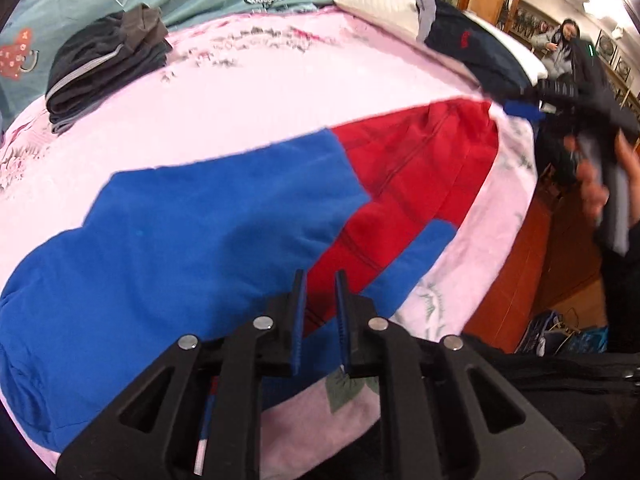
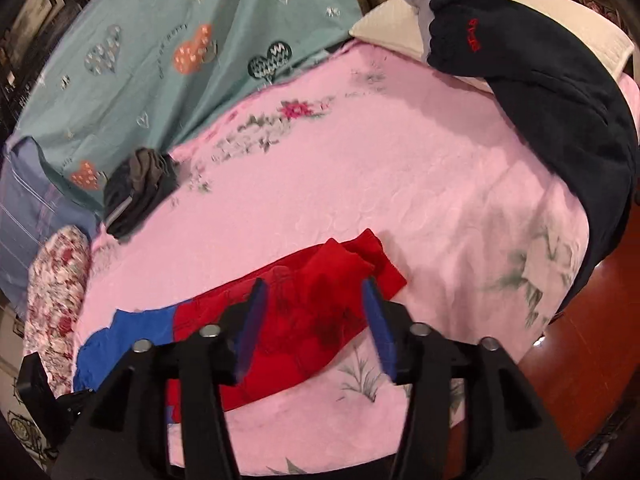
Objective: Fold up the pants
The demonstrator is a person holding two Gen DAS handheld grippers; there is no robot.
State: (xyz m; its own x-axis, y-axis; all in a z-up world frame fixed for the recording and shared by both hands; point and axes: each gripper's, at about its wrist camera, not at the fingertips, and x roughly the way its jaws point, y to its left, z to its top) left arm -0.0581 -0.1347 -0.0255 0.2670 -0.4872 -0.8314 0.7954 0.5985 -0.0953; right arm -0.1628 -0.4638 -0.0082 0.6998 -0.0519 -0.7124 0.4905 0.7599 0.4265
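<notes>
Blue and red pants [image 1: 224, 216] lie flat on the pink bedspread [image 1: 248, 92], blue part to the left, red part to the right. My left gripper [image 1: 320, 280] hovers over their near edge with its jaws a narrow gap apart and nothing between them. In the right wrist view the pants [image 2: 296, 320] lie below my right gripper [image 2: 314, 286], which is open wide and empty above the red end. The right gripper also shows in the left wrist view [image 1: 524, 110], beyond the red end at the bed's right edge.
A folded dark grey garment pile [image 1: 108, 64] sits at the far left of the bed. A dark navy garment [image 2: 552, 104] drapes over the white pillow [image 2: 384, 16] at the back right. A teal quilt [image 2: 168, 40] lies behind. A person [image 1: 560, 44] stands in the background.
</notes>
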